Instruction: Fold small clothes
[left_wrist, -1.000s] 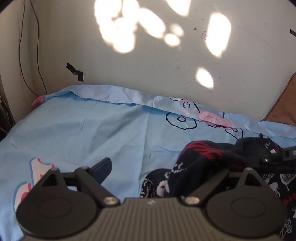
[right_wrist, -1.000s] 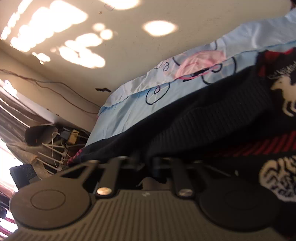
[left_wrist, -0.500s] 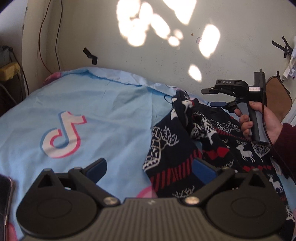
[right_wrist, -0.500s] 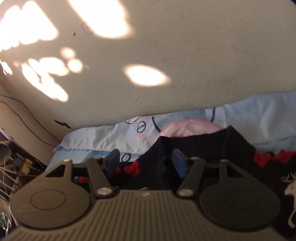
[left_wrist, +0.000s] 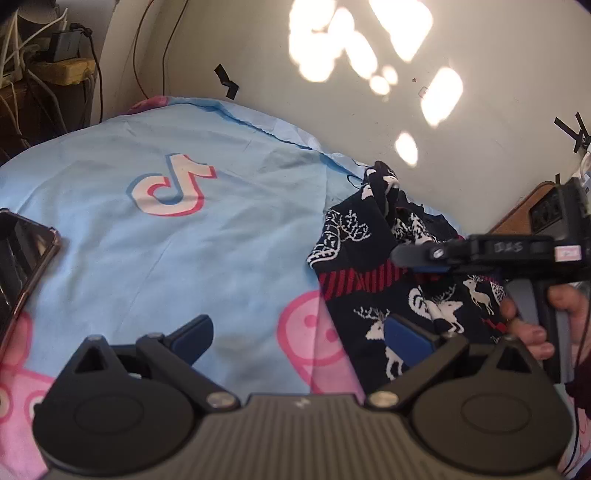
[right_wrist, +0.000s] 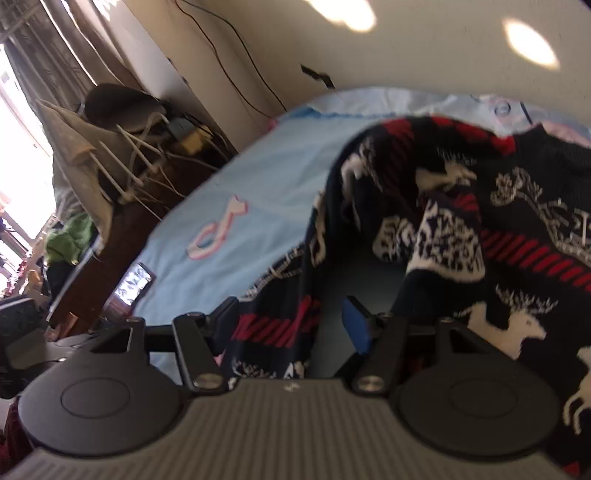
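Well, early days: the reindeer sweater (left_wrist: 402, 280) lies bunched on the bed (left_wrist: 207, 254), nothing folded. Left gripper (left_wrist: 299, 334) fingers spread wide, empty; right gripper (right_wrist: 291, 319) fingers have just been narrowing, half apart around a hanging flap, not pinching it.

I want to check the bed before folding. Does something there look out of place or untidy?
The dark patterned sweater lies bunched, one part sticking up, not flat. A phone lies at the bedsheet's left edge.
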